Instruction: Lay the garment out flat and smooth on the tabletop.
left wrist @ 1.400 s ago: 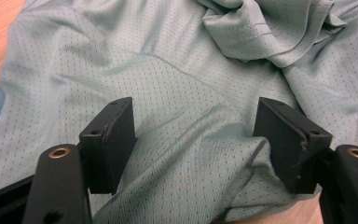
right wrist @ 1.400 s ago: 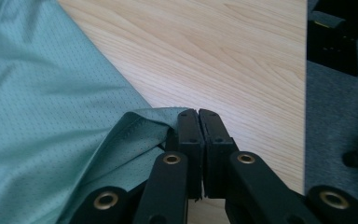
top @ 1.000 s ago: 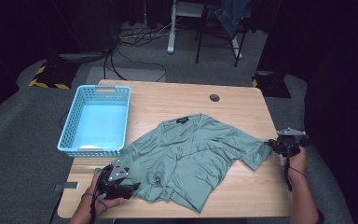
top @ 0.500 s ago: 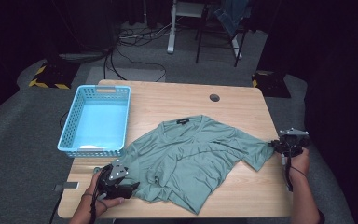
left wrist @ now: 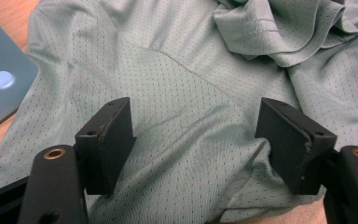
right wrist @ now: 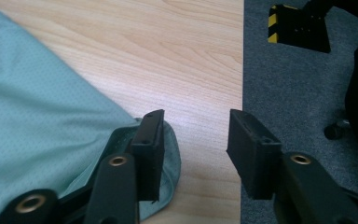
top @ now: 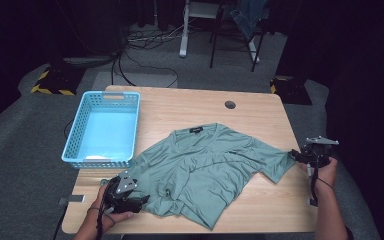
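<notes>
The shirt lies slantwise, collar toward the far edge, both grippers released, the right's jaws having just been opening.

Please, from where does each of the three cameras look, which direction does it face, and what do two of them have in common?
High view: above the person's side, facing forward and down on the table; forearms, left gripper and right gripper show.
Left gripper view: on the left gripper, looking down on the green shirt between its open jaws.
Right gripper view: on the right gripper, its jaws just opening at the sleeve edge.
Shared: all show the shirt; the high and left gripper views show the blue basket.
</notes>
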Motion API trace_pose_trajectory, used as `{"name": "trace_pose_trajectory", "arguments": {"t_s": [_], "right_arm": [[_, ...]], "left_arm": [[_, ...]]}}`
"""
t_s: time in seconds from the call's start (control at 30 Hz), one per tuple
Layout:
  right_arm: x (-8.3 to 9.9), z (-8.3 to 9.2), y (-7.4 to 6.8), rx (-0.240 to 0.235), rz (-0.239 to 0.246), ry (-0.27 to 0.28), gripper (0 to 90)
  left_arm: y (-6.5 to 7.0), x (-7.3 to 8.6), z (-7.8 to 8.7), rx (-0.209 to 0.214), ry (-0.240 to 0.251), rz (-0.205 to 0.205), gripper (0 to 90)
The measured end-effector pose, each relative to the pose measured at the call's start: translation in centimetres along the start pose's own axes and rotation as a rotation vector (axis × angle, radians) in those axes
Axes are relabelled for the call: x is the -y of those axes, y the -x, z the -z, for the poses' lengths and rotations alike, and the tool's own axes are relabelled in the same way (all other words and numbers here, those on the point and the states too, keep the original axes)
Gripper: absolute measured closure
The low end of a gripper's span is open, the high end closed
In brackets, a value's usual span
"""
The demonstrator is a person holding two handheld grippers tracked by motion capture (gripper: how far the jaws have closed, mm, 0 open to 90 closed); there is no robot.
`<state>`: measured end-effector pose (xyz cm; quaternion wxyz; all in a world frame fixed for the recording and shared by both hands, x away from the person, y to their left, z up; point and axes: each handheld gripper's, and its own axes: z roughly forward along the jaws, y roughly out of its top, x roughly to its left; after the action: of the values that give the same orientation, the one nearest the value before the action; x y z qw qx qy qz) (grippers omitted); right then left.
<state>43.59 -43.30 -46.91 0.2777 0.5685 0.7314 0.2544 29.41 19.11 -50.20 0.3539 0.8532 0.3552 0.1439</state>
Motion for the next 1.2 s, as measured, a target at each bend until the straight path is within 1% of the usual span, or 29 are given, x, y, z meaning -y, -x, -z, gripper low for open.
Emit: {"name": "trace_pose_trajectory", "arguments": {"t_s": [0.03, 0.1, 0.13, 0.33, 0.43, 0.5, 0.63, 0.7, 0.77, 0.8, 0.83, 0.87, 0.9, 0.93, 0.97, 1.03, 1.07, 1.13, 1.2], "right_arm": [[0.0, 0.1, 0.0, -0.004, 0.011, -0.001, 54.5], [0.0, 0.3, -0.1, -0.015, 0.018, -0.009, 50.6], [0.0, 0.4, -0.2, -0.023, 0.017, -0.004, 49.4], [-0.7, 1.1, -1.1, -0.057, 0.01, 0.054, 37.1], [-1.1, 1.3, -1.8, -0.081, 0.019, 0.073, 31.8], [-1.3, 1.3, -2.3, -0.107, 0.022, 0.093, 28.4], [-1.6, 1.4, -3.5, -0.153, 0.053, 0.113, 24.7], [-1.8, 1.5, -4.1, -0.173, 0.067, 0.119, 24.1], [-1.9, 1.5, -4.7, -0.189, 0.077, 0.122, 22.9], [-2.1, 1.6, -5.1, -0.208, 0.091, 0.127, 22.5], [-2.1, 1.7, -5.4, -0.218, 0.1, 0.13, 22.1], [-2.3, 1.8, -5.9, -0.223, 0.12, 0.135, 21.7], [-2.4, 1.9, -6.3, -0.224, 0.138, 0.14, 21.4], [-2.5, 2.0, -6.8, -0.234, 0.158, 0.143, 21.1], [-2.6, 2.1, -7.5, -0.251, 0.18, 0.147, 20.7], [-2.7, 2.2, -9.1, -0.284, 0.235, 0.149, 20.5], [-2.6, 2.1, -10.1, -0.307, 0.264, 0.151, 20.5], [-2.5, 1.7, -11.8, -0.343, 0.308, 0.146, 20.5], [-2.3, 1.1, -13.5, -0.388, 0.336, 0.13, 20.7]], "left_arm": [[0.0, 0.0, 0.0, 0.0, 0.0, 0.0, 27.6], [0.0, 0.0, 0.0, 0.0, -0.001, 0.0, 27.6], [0.0, 0.0, 0.0, -0.001, -0.002, 0.0, 27.6], [0.0, -0.1, 0.0, -0.002, -0.005, -0.003, 27.5], [0.0, -0.2, 0.0, -0.006, -0.014, 0.0, 27.3], [0.1, -0.2, 0.0, -0.011, -0.02, 0.004, 26.9], [0.2, -0.3, 0.0, -0.015, -0.025, 0.011, 26.2], [0.2, -0.3, 0.1, -0.022, -0.03, 0.013, 25.4], [0.3, -0.4, 0.1, -0.028, -0.035, 0.008, 22.9], [0.3, -0.4, 0.1, -0.031, -0.035, 0.007, 22.4], [0.5, -0.4, 0.2, -0.04, -0.034, -0.003, 22.7], [0.6, -0.5, 0.2, -0.042, -0.032, -0.013, 23.0], [0.7, -0.6, 0.3, -0.041, -0.025, -0.017, 23.7], [0.8, -0.7, 0.4, -0.031, -0.017, -0.014, 23.6], [1.0, -0.7, 0.4, -0.022, -0.011, -0.01, 23.6], [1.3, -0.9, 0.2, -0.016, -0.017, -0.015, 23.8], [1.5, -0.9, 0.1, -0.013, -0.015, -0.014, 24.0], [1.9, -1.0, -0.1, -0.008, -0.021, -0.019, 24.3], [2.3, -1.2, -0.4, 0.001, -0.017, -0.018, 24.5]]}}
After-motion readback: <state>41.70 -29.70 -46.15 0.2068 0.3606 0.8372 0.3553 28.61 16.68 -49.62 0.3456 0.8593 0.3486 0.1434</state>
